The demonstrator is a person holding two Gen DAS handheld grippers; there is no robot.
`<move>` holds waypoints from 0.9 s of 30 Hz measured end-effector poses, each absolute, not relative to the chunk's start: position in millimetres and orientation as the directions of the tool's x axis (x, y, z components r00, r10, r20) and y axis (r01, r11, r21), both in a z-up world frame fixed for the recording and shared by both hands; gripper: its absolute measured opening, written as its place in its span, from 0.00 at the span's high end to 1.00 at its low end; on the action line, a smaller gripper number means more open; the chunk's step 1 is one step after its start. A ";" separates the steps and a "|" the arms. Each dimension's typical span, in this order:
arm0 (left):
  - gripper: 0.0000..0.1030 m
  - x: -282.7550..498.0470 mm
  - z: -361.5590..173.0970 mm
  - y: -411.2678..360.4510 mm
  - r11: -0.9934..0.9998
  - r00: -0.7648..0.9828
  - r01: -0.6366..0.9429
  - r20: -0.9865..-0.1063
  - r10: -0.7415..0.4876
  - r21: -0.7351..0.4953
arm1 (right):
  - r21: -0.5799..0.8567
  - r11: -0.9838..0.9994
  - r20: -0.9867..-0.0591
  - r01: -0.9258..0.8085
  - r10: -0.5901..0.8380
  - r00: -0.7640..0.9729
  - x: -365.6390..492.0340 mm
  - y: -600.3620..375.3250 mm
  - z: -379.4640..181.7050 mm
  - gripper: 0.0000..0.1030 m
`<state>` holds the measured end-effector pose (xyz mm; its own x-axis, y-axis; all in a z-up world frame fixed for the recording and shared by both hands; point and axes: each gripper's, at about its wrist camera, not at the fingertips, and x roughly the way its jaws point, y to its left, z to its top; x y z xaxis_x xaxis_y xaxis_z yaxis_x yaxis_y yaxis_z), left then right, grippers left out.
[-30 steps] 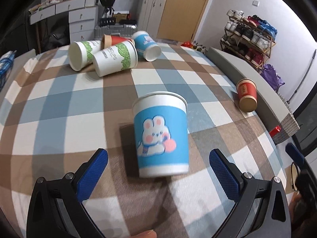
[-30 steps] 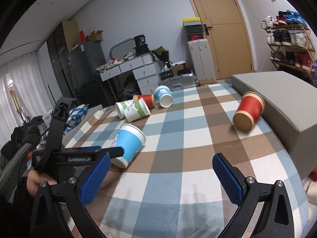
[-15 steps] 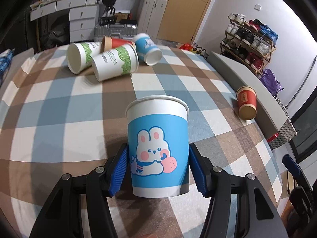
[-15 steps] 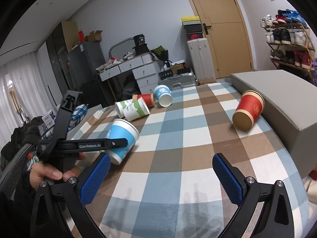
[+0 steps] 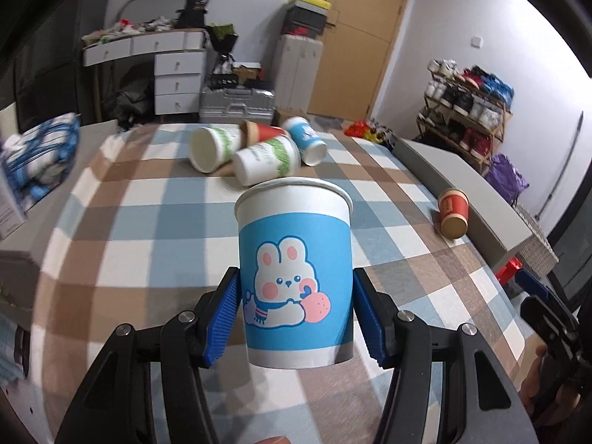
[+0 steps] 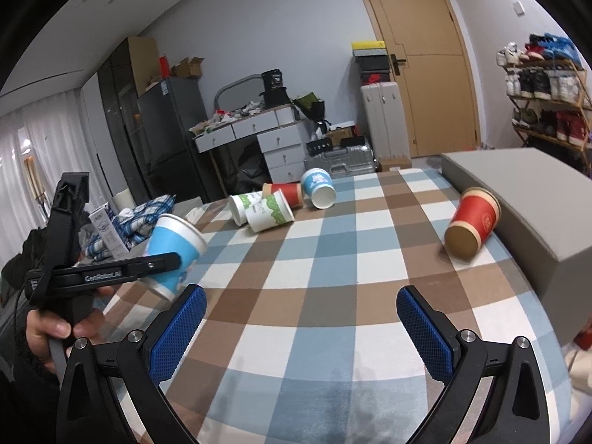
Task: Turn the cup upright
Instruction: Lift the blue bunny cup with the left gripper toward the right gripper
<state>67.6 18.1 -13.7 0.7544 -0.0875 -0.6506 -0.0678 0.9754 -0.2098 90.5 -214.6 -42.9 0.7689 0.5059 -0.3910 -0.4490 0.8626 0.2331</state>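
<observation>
My left gripper [image 5: 296, 318] is shut on the blue bunny cup [image 5: 294, 270], its blue pads against both sides of the cup. The cup is lifted off the checked tablecloth [image 5: 155, 229]. In the right wrist view the same cup [image 6: 174, 248] is held in the air, tilted with its mouth up and to the right, by the left gripper [image 6: 162, 262]. My right gripper [image 6: 301, 322] is open and empty above the near middle of the table.
Several cups lie on their sides at the far end: two green-and-white [image 6: 268, 211], one red [image 6: 290, 192], one blue [image 6: 318, 187]. A red cup [image 6: 471, 224] lies against the grey box [image 6: 529, 199] at the right edge. Folded cloth [image 6: 144, 211] lies at the left.
My left gripper closed on the blue bunny cup, lifted it off the table and turned it more upright. My right gripper stayed open and barely moved.
</observation>
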 end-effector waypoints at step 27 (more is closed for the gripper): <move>0.48 28.0 -46.0 -39.3 0.979 0.719 0.072 -0.671 -0.183 -0.191 | 0.146 0.836 -0.373 -0.529 0.542 0.753 55.9 -197.8 -20.0 0.00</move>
